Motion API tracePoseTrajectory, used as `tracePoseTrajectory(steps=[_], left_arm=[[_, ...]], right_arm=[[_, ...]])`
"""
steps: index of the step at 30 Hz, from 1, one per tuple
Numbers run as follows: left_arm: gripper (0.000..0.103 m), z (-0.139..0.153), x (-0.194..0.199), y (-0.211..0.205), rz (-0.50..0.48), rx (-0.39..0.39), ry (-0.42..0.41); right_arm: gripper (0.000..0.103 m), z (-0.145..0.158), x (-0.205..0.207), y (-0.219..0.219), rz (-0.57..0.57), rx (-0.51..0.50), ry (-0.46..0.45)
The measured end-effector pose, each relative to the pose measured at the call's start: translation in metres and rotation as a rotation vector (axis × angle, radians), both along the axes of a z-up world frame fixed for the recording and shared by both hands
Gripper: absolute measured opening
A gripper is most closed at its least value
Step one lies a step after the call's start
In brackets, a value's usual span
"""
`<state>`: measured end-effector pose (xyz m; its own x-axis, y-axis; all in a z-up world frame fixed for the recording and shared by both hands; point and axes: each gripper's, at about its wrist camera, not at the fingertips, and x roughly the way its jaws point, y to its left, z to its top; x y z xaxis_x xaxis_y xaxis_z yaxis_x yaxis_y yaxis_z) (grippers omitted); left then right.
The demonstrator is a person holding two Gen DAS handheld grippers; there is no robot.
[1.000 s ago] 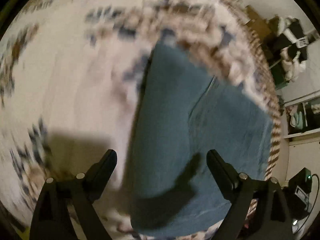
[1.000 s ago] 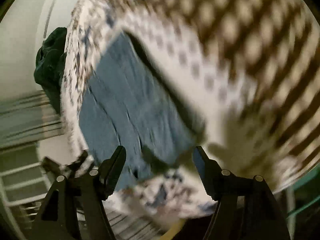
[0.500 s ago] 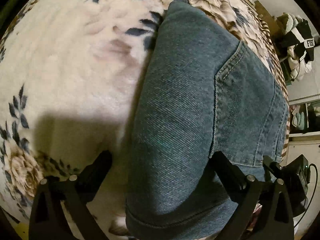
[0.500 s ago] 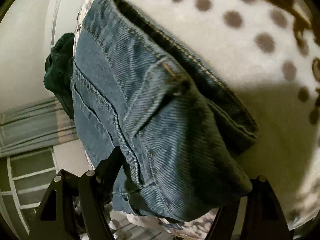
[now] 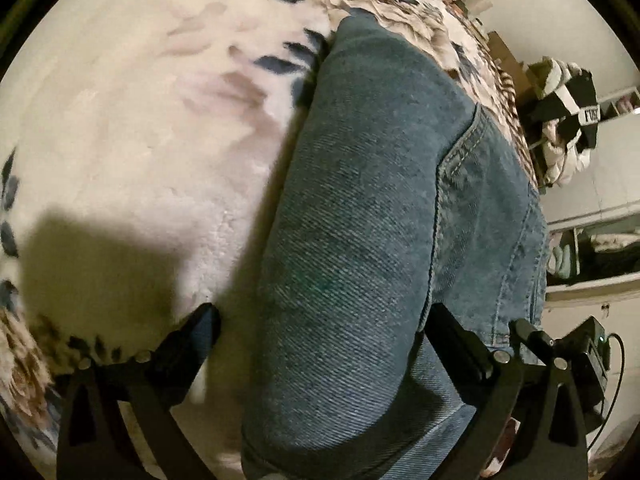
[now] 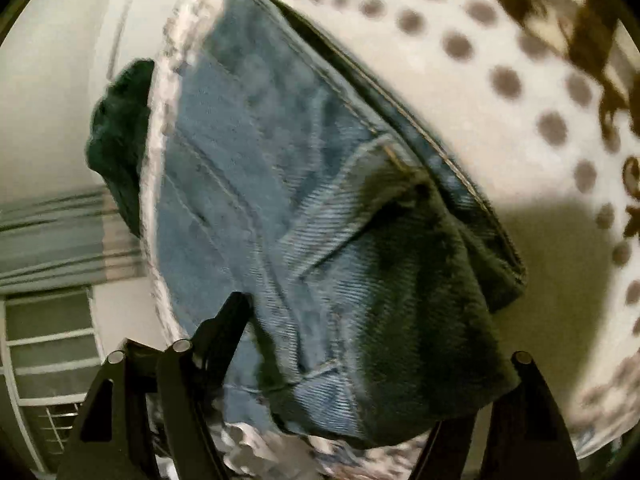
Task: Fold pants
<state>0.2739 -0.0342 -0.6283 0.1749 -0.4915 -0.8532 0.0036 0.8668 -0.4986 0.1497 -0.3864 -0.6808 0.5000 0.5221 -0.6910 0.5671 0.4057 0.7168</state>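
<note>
The folded blue jeans (image 5: 360,240) are lying on a cream floral blanket (image 5: 140,140), their thick folded edge sitting between the fingers of both tools. The left tool (image 5: 320,320) is standing wide open around the denim, gripping nothing. The right tool (image 6: 360,340) is also spread wide, straddling the waistband end (image 6: 400,280), with a dark green garment (image 6: 120,140) lying just beyond the jeans.

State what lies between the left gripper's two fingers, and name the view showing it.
The folded jeans fill most of the gap of the left gripper, beside a strip of floral blanket; left wrist view.
</note>
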Motion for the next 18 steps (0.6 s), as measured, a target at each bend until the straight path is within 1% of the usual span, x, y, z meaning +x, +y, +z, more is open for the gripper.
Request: tracePoseTrajectory(steps=[1, 2, 3, 4, 5, 6, 7, 8, 9, 10, 11, 12, 15, 17, 18], left_arm=[[0.103, 0.002, 0.0, 0.003, 0.01, -0.008, 0.005], [0.103, 0.003, 0.0, 0.005, 0.023, -0.022, 0.011], [0.103, 0.005, 0.0, 0.007, 0.035, -0.036, 0.015], [0.103, 0.007, 0.0, 0.007, 0.041, -0.042, 0.013], [0.103, 0.009, 0.0, 0.008, 0.042, -0.055, 0.008], [0.103, 0.011, 0.0, 0.007, 0.041, -0.065, 0.004], [0.103, 0.011, 0.002, 0.008, 0.042, -0.073, 0.002], [0.103, 0.012, 0.003, 0.009, 0.048, -0.09, -0.001], [0.103, 0.013, 0.005, 0.012, 0.062, -0.116, -0.001], [0.103, 0.014, 0.007, 0.014, 0.075, -0.141, -0.006], [0.103, 0.016, 0.009, 0.016, 0.085, -0.161, -0.013], [0.103, 0.015, 0.012, 0.015, 0.083, -0.174, -0.016], [0.103, 0.007, 0.02, 0.008, 0.046, -0.159, -0.001], [0.103, 0.004, 0.023, 0.003, 0.022, -0.153, -0.013], [0.103, 0.006, 0.024, 0.001, 0.011, -0.15, -0.029]], right_arm=[[0.054, 0.007, 0.004, 0.0, 0.016, -0.036, -0.013], [0.051, 0.015, 0.006, 0.002, 0.03, -0.062, -0.029], [0.044, 0.03, 0.008, 0.002, 0.042, -0.099, -0.071], [0.041, 0.039, 0.009, 0.001, 0.045, -0.116, -0.098], [0.041, 0.042, 0.01, 0.001, 0.049, -0.13, -0.112], [0.041, 0.045, 0.011, 0.0, 0.062, -0.157, -0.119], [0.041, 0.042, 0.011, -0.002, 0.069, -0.163, -0.113], [0.042, 0.034, 0.012, -0.003, 0.078, -0.152, -0.091], [0.05, 0.02, 0.014, -0.006, 0.084, -0.116, -0.05], [0.056, 0.014, 0.014, -0.011, 0.086, -0.096, -0.031], [0.059, 0.004, 0.014, -0.013, 0.092, -0.063, -0.015], [0.064, -0.002, 0.014, -0.014, 0.094, -0.035, -0.012], [0.072, -0.021, 0.019, -0.011, 0.114, 0.058, 0.0], [0.076, -0.031, 0.026, -0.006, 0.121, 0.105, -0.001], [0.076, -0.033, 0.029, -0.005, 0.113, 0.12, -0.003]])
